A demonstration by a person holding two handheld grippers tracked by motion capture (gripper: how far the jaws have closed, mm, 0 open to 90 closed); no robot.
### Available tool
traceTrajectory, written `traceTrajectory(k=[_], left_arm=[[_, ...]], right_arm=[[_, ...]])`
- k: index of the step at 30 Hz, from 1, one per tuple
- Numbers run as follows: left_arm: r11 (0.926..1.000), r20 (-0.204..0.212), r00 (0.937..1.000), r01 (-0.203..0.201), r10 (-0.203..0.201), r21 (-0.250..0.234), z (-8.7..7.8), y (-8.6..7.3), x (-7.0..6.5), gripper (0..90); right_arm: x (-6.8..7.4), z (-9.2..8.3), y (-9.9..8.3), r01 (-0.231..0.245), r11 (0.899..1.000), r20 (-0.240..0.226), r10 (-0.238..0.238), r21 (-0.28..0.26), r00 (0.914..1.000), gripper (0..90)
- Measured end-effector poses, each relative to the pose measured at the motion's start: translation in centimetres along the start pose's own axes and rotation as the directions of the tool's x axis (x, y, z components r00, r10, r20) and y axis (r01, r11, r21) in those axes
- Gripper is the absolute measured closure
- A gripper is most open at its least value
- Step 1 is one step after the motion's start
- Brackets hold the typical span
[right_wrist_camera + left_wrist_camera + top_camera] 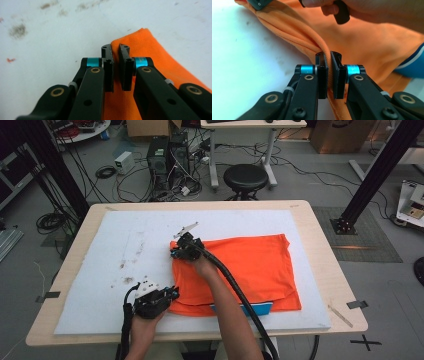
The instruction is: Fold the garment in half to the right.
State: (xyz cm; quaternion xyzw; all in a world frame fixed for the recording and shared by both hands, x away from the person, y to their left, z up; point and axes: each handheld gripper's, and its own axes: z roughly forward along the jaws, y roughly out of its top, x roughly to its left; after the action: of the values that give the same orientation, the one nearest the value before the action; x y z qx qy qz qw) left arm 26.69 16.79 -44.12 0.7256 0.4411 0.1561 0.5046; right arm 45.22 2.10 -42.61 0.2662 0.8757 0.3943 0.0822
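Shirt [362,47] edge between both grippers' closed jaws, pinched.

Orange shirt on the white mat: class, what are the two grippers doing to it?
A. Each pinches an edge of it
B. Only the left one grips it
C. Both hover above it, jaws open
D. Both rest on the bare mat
A: the left gripper and the right gripper each have their jaws shut on a fold of the orange shirt.

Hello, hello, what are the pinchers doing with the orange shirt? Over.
Left gripper shut on orange shirt, near-left corner. Right gripper shut on its far-left corner. Shirt lies folded on white mat. Nothing in the way.
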Motion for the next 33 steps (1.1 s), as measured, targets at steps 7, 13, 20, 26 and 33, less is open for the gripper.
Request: traceTrajectory(k=[7, 13, 20, 26, 33], left_arm=[[0.9996, 0.074, 0.9972, -0.008, 0.010, -0.026, 1.0, 1.9, -1.3, 84.9], [0.9990, 0.151, 0.9879, -0.032, 0.037, -0.031, 2.5, 4.2, -3.1, 84.9], [0.9975, 0.218, 0.9734, -0.068, 0.071, -0.020, 4.9, 6.5, -5.7, 84.8], [0.9942, 0.262, 0.9597, -0.108, 0.103, 0.003, 7.0, 7.9, -7.9, 84.9], [0.9895, 0.296, 0.9466, -0.142, 0.127, 0.029, 9.3, 8.8, -10.3, 84.8]], right_arm=[[-1.6, -3.5, -0.3, -0.026, 0.997, 0.008, 0.027, -0.078, 0.9996, 85.2], [-3.7, -7.3, -1.6, -0.054, 0.989, 0.033, 0.059, -0.139, 0.9977, 85.7], [-6.0, -11.4, -3.5, -0.101, 0.975, 0.066, 0.116, -0.196, 0.9911, 85.9], [-7.4, -14.2, -4.9, -0.121, 0.964, 0.082, 0.144, -0.238, 0.9862, 86.0], [-9.1, -16.9, -7.3, -0.147, 0.952, 0.112, 0.183, -0.267, 0.9768, 85.9]])
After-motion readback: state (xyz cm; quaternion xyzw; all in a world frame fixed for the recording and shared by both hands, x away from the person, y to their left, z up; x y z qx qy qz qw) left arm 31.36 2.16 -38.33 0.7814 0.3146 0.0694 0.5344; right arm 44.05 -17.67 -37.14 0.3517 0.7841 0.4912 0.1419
